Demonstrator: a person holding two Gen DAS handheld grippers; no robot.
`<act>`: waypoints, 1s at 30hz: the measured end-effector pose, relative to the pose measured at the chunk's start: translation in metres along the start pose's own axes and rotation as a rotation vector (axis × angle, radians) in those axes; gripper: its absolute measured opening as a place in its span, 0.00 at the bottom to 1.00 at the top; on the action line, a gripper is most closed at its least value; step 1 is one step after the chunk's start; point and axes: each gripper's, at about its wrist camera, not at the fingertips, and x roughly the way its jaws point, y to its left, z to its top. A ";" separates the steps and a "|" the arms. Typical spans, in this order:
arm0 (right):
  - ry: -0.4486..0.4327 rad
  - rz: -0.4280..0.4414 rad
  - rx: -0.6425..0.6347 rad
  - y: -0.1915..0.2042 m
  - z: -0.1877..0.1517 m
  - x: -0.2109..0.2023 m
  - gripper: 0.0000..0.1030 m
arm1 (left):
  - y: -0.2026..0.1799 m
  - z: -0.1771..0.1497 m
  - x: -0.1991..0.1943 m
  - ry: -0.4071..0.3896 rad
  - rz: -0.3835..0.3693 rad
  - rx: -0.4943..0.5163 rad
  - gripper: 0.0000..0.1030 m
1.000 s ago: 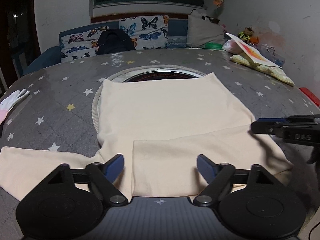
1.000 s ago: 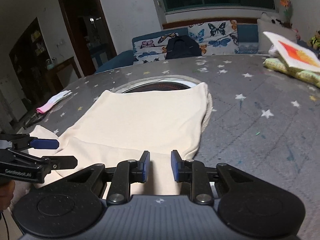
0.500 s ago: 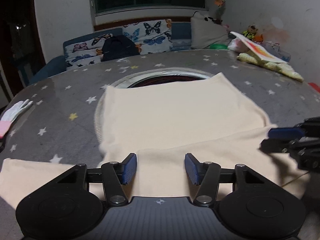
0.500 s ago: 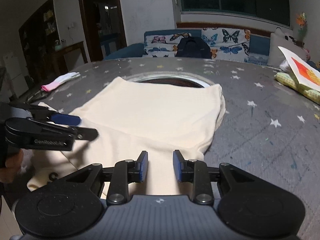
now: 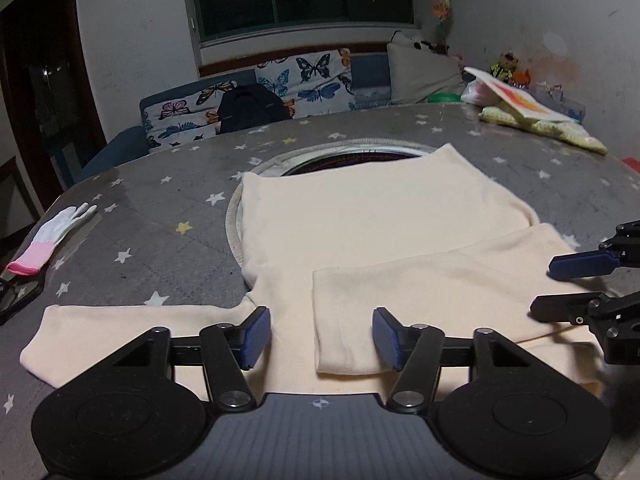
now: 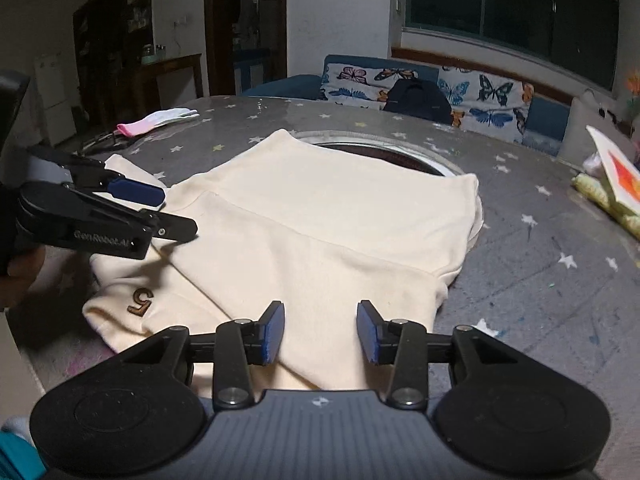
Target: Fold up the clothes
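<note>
Left wrist view. The left gripper (image 5: pixel 321 338) hangs with its blue pads spread wide and nothing between them, above the near edge of a cream shirt (image 5: pixel 368 236) lying flat on a grey star-printed table (image 5: pixel 160 216). One sleeve (image 5: pixel 448 292) is folded across the body; the other sleeve (image 5: pixel 120 332) lies stretched out to the left. The right gripper (image 5: pixel 560 284) enters from the right edge, its fingers apart, over the folded sleeve; its body is cut off by the frame. The shirt's far edge partly covers a round opening (image 5: pixel 352 158) in the table. A white glove with a pink cuff (image 5: pixel 52 236) lies near the left rim. Beyond stand a butterfly-print sofa (image 5: pixel 280 88) and a dark bag (image 5: pixel 250 108).

Right wrist view. The right gripper (image 6: pixel 321 333) is released, empty, over the shirt's (image 6: pixel 320 224) near corner. The left gripper (image 6: pixel 160 212), at left, carries the lettering "Gen Robot.AI" on its side and overlaps the shirt's left portion. A brown mark resembling "5" (image 6: pixel 141 301) shows on the cloth. A yellow-green pillow (image 6: pixel 608 204) is cut off at right.
</note>
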 end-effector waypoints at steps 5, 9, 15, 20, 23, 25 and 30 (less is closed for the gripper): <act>0.010 0.017 -0.004 0.003 -0.002 0.001 0.46 | 0.008 -0.005 0.003 0.056 -0.018 -0.068 0.63; 0.001 0.023 0.000 0.003 0.000 0.001 0.49 | 0.023 -0.008 -0.009 0.044 -0.010 -0.121 0.69; -0.021 0.059 0.006 0.011 0.010 0.007 0.62 | 0.063 -0.012 -0.022 0.020 0.071 -0.226 0.70; 0.005 0.071 0.005 0.015 0.009 0.020 0.68 | 0.110 -0.019 -0.026 0.010 0.197 -0.332 0.70; 0.009 0.074 0.004 0.016 0.010 0.020 0.68 | 0.143 -0.024 -0.028 0.000 0.295 -0.397 0.69; 0.011 0.071 0.004 0.016 0.010 0.020 0.68 | 0.163 -0.028 -0.026 0.001 0.349 -0.440 0.69; 0.012 0.068 0.008 0.017 0.011 0.019 0.68 | 0.199 -0.036 -0.018 0.024 0.431 -0.519 0.68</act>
